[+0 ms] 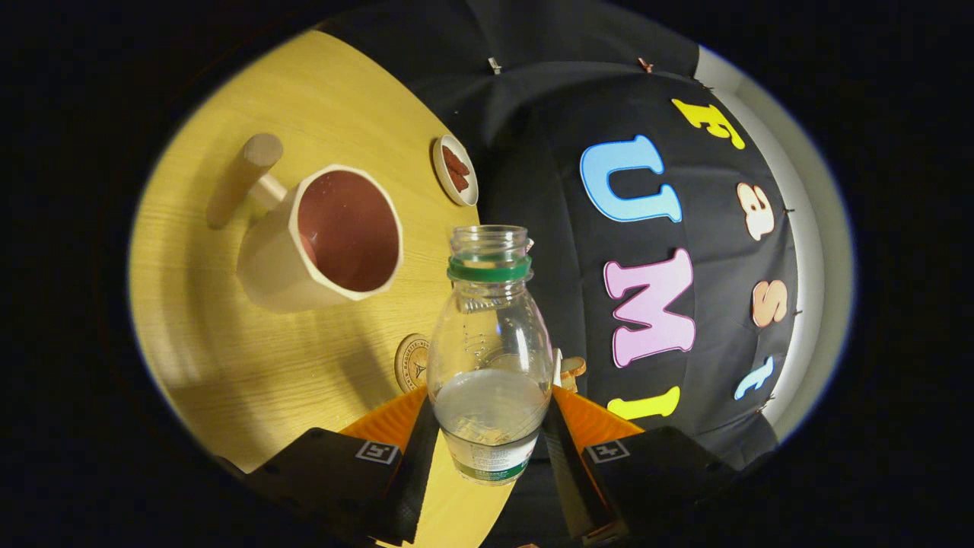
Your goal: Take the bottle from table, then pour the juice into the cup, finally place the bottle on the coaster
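My gripper (491, 438) is shut on a clear plastic bottle (489, 342), both black-padded fingers (417, 464) pressing its lower body. The bottle has a green neck ring, no cap, and a little pale liquid in its lower part. The whole scene appears rolled sideways. Beyond the fingers and off to one side of the bottle's mouth stands a cream faceted cup (323, 240) with a pinkish-brown inside and a thick round handle. A round wooden coaster (412, 363) lies on the table just behind the bottle, partly hidden by it.
The yellow wooden table (228, 342) ends in a curved edge close to the bottle. A small white dish (455, 170) holding dark red pieces sits near that edge beyond the cup. The black booth cloth (548, 190) lies past the edge.
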Available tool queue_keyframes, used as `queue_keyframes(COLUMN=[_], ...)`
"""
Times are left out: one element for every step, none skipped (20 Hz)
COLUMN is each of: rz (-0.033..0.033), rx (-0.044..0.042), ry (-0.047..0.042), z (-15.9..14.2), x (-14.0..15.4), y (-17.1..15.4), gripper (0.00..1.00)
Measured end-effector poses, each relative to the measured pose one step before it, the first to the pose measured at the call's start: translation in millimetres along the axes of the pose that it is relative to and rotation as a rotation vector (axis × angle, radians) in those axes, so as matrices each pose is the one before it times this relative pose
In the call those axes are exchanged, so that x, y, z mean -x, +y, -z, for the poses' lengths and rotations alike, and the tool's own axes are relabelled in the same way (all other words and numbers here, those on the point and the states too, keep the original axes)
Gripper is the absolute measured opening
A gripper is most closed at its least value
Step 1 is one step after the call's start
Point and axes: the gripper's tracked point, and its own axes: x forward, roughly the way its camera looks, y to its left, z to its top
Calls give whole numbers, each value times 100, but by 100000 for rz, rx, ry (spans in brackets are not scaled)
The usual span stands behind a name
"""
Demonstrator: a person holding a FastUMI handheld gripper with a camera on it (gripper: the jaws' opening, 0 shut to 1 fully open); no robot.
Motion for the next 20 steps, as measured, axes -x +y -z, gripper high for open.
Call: queue_keyframes(rz=[-453, -364, -180, -86, -166, 194, 386, 103, 46, -103, -47, 264, 117, -73, -16, 1, 154, 27, -55, -1], rx=[1544, 1609, 1687, 1425, 1449, 2064, 2576, 2744, 2409, 1960, 1967, 2264, 2219, 1613, 1609, 1729, 1423, 996, 1003, 879], ry=[-163, -292, 196, -79, -661, -689, -852, -776, -824, -820, -633, -182, 7, -466, -427, -248, -249, -321, -180, -150], z=[-43, 71, -85, 34, -173, -302, -263, -131, -207, -194, -55, 127, 42, -116, -161, 14, 18, 80, 57, -89], x=[-218, -273, -210, -175, -88, -241, -113, -250, -65, -25, 31, -127, 16, -349, -203, -230, -42, 18, -132, 22], y=[103, 72, 40, -25, 125, -157, -115, -10, 106, -239, 75, 47, -80, 12, 135, 138, -119, -32, 51, -24], gripper=[73, 74, 73, 73, 73, 74, 73, 73, 73, 73, 73, 74, 73, 74, 73, 73, 73, 73, 73, 73])
